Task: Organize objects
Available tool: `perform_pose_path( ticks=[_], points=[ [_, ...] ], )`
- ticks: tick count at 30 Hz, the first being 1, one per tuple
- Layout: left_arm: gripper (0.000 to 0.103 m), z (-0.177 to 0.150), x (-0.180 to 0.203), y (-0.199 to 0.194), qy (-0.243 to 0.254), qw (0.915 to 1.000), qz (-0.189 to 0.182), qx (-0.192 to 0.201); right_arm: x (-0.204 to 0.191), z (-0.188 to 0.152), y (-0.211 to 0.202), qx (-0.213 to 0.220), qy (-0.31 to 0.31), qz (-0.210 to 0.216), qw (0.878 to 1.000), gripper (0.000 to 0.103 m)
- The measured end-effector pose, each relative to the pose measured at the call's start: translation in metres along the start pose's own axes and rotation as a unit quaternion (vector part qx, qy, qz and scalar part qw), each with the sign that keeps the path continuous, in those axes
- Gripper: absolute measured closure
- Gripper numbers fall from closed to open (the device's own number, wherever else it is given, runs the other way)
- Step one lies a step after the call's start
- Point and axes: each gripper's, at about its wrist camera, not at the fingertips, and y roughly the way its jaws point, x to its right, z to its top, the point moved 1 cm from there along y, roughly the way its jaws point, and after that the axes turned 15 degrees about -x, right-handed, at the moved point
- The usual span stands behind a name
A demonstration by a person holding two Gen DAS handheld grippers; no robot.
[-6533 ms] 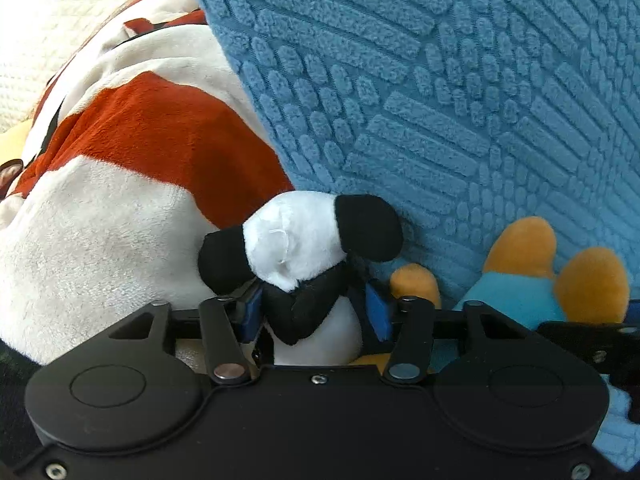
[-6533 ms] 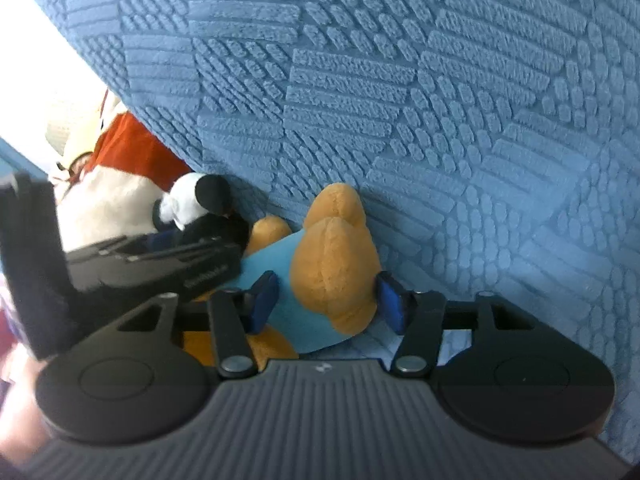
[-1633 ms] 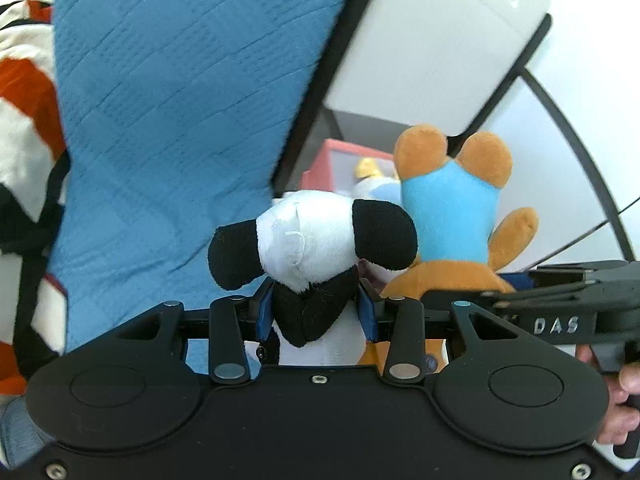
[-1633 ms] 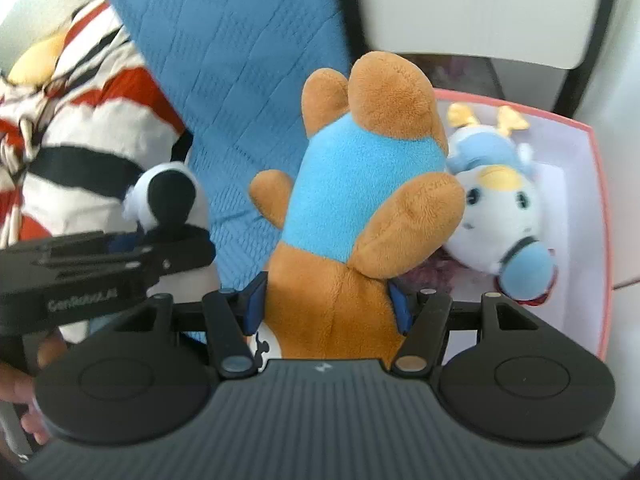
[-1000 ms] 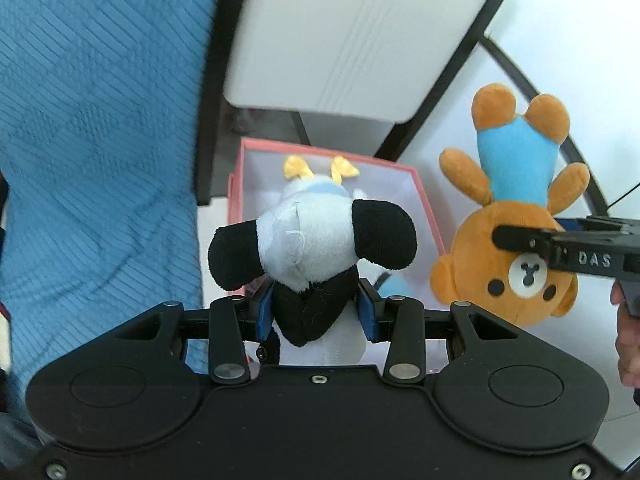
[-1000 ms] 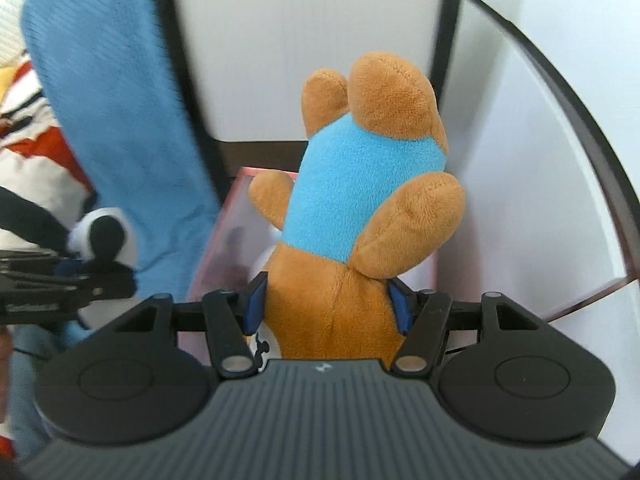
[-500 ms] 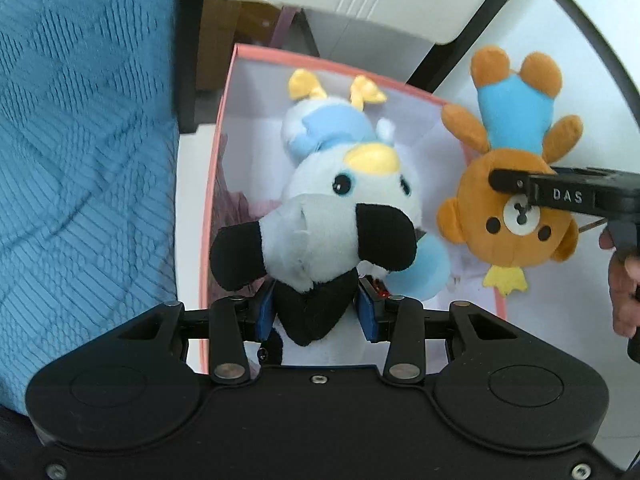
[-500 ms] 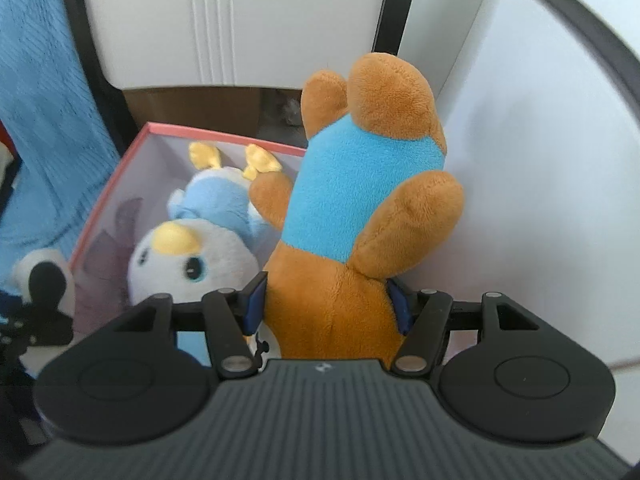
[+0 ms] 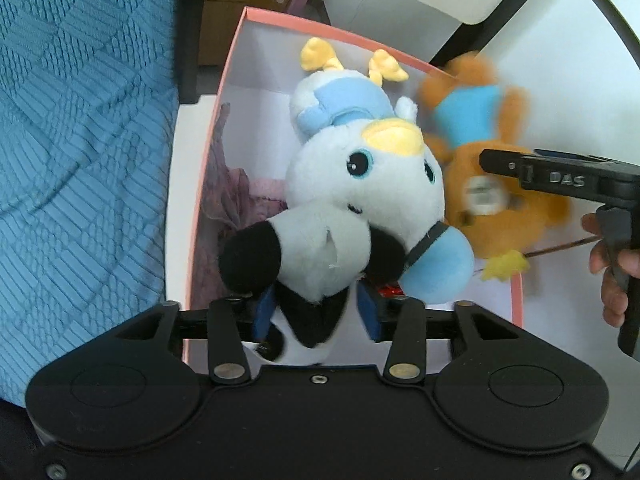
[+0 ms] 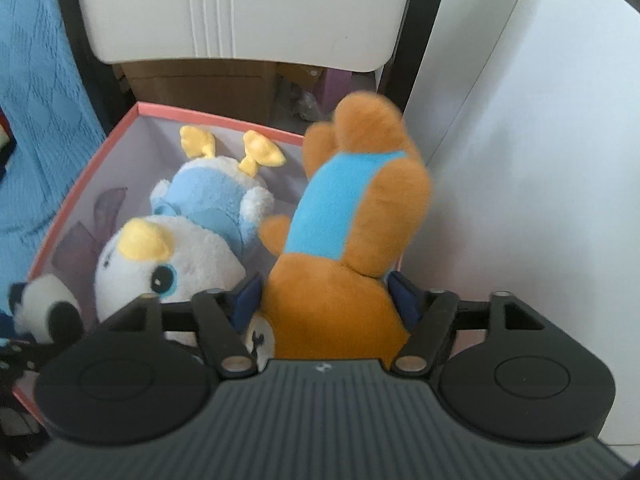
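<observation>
**Both plush toys let go over the pink-rimmed box**

The left gripper [image 9: 314, 312] is seen with its jaws opening; the blue pads, clamped on the panda plush [image 9: 308, 252] half a second ago, now stand apart from its black body, which sags between them. The panda's head is tilted lower than before, over the near end of the pink-rimmed box [image 9: 208, 184].

The right gripper [image 10: 326, 300] is likewise opening, and much wider: its pads are drawn clear of the brown bear plush [image 10: 344, 264], which was pinched tight in the earlier frame. The bear, head down with its blue shirt showing, is blurred and slumped between the jaws, over the right side of the box, against the rim.

Inside the box a white-and-blue penguin plush [image 9: 360, 168] lies on its back, as it did earlier, beside a crumpled purple cloth [image 9: 228, 200]. A blue textured blanket [image 9: 80, 140] hangs to the box's left. Fingers of a hand [image 9: 612, 276] are seen on the right gripper's handle
</observation>
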Motion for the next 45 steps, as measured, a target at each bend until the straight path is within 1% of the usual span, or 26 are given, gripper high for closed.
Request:
perform_pose_path(
  ticks=[1,2,6,8,11,17,20,22,27,33,38,45],
  points=[
    [0.045,0.000,0.000,-0.003,0.002,1.0000,-0.001,0.005,0.002,0.000,-0.006,0.005,0.004,0.005,1.000,0.011],
    [0.040,-0.001,0.000,-0.009,0.004,0.9999,-0.002,0.013,0.003,0.001,-0.010,0.010,0.010,0.009,1.000,0.011],
    [0.035,-0.002,0.003,-0.032,0.018,0.9990,0.002,0.040,0.003,-0.002,-0.040,0.036,0.040,0.030,0.998,0.011],
    [0.029,-0.006,0.004,-0.049,0.027,0.9979,0.003,0.060,0.001,-0.005,-0.062,0.051,0.050,0.039,0.997,0.011],
    [0.023,-0.013,0.005,-0.077,0.039,0.9951,0.000,0.091,-0.006,-0.009,-0.094,0.074,0.058,0.056,0.994,0.011],
    [0.007,-0.038,0.008,-0.136,0.068,0.9870,-0.012,0.145,-0.016,-0.034,-0.168,0.118,0.068,0.081,0.987,0.011],
    [0.003,-0.056,0.014,-0.164,0.091,0.9809,-0.010,0.172,-0.027,-0.052,-0.196,0.135,0.072,0.086,0.984,0.011],
    [0.001,-0.069,0.018,-0.181,0.105,0.9769,-0.010,0.186,-0.033,-0.064,-0.209,0.142,0.078,0.087,0.983,0.011],
    [0.001,-0.103,0.020,-0.213,0.128,0.9694,-0.020,0.209,-0.054,-0.104,-0.243,0.159,0.087,0.088,0.980,0.011],
    [0.001,-0.141,0.009,-0.234,0.137,0.9647,-0.028,0.223,-0.082,-0.154,-0.259,0.171,0.108,0.094,0.975,0.011],
    [0.001,-0.170,0.000,-0.235,0.147,0.9622,-0.013,0.229,-0.100,-0.188,-0.251,0.168,0.125,0.099,0.973,0.011],
    [0.001,-0.194,-0.009,-0.212,0.155,0.9630,-0.014,0.219,-0.114,-0.227,-0.228,0.169,0.160,0.104,0.967,0.011]
  ],
)
